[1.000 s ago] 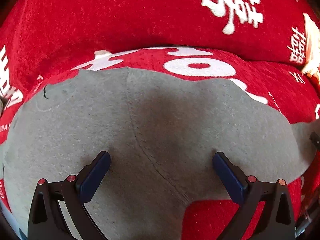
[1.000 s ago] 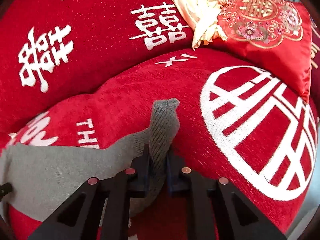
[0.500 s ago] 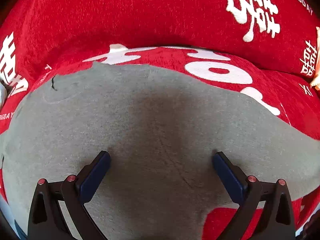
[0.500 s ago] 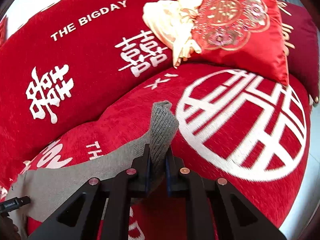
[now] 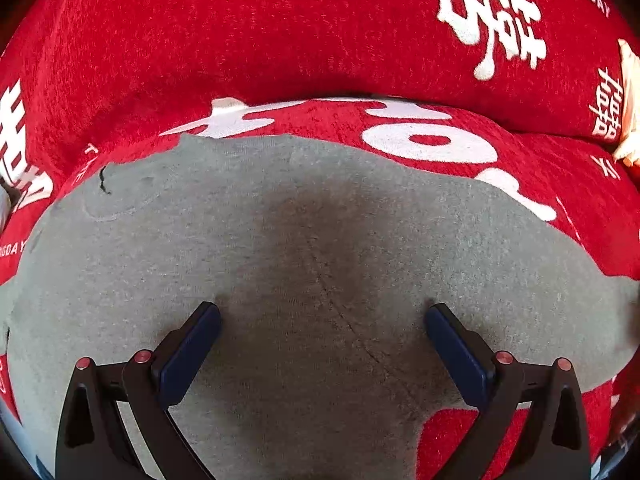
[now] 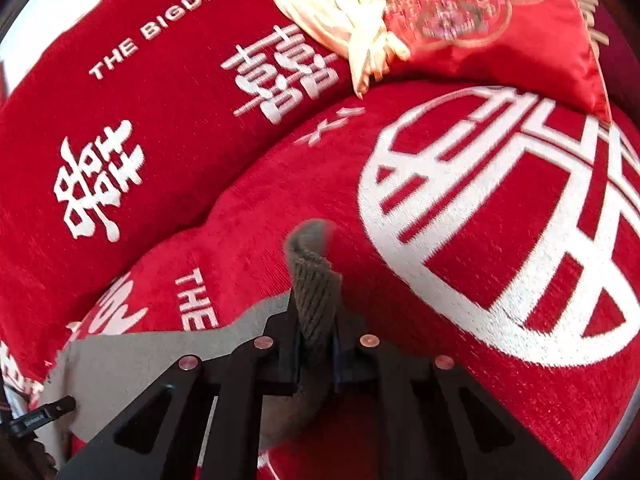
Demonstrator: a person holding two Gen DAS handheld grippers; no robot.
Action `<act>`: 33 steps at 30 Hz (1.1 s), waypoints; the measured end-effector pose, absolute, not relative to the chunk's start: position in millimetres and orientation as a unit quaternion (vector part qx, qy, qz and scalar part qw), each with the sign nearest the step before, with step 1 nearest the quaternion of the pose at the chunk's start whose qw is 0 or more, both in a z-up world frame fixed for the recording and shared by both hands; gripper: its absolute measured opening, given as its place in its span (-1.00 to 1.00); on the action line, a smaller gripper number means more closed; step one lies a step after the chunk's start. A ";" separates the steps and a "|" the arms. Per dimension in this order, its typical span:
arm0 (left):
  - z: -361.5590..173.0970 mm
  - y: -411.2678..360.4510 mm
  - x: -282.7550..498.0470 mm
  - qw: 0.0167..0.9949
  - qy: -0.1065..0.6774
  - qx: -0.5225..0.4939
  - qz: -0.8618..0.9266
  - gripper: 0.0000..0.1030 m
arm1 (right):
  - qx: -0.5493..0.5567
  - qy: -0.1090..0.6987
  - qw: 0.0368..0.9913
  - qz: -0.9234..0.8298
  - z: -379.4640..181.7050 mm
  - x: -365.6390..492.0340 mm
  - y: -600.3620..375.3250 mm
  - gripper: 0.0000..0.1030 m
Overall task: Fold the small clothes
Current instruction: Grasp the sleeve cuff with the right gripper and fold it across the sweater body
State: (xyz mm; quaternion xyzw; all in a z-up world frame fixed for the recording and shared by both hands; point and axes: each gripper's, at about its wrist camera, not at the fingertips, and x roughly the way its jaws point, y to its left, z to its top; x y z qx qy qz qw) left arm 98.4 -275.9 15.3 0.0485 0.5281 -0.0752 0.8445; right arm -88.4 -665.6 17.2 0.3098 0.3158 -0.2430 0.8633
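A small grey garment (image 5: 320,248) lies spread on a red sofa seat with white characters. My left gripper (image 5: 322,316) is open, its blue pads (image 5: 188,354) resting low over the middle of the cloth, holding nothing. My right gripper (image 6: 314,320) is shut on the garment's ribbed grey cuff (image 6: 314,276) and holds it lifted above the seat; the rest of the garment (image 6: 160,360) trails down to the left.
The red sofa backrest (image 5: 280,40) rises behind the seat. A red embroidered cushion (image 6: 500,20) and a cream cloth bundle (image 6: 340,4) sit at the back right. The left gripper's tip (image 6: 40,416) shows at the lower left.
My right gripper has lifted the cuff higher and swung it, so the seat looks further away. The grey cloth has shifted a little under my open left gripper.
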 end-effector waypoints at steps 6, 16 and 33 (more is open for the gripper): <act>13.7 -247.0 99.8 0.845 0.530 0.032 -0.060 1.00 | 0.305 0.296 0.857 -0.291 30.6 -111.2 -668.0 -0.77; 26.1 -196.2 68.3 0.852 0.518 0.040 -0.063 1.00 | 0.305 0.268 0.871 -0.278 94.7 -110.5 -641.6 -0.77; 25.6 19.6 13.1 0.884 0.462 -0.072 0.007 1.00 | 0.341 0.275 0.871 -0.222 177.5 -53.4 -544.8 -0.77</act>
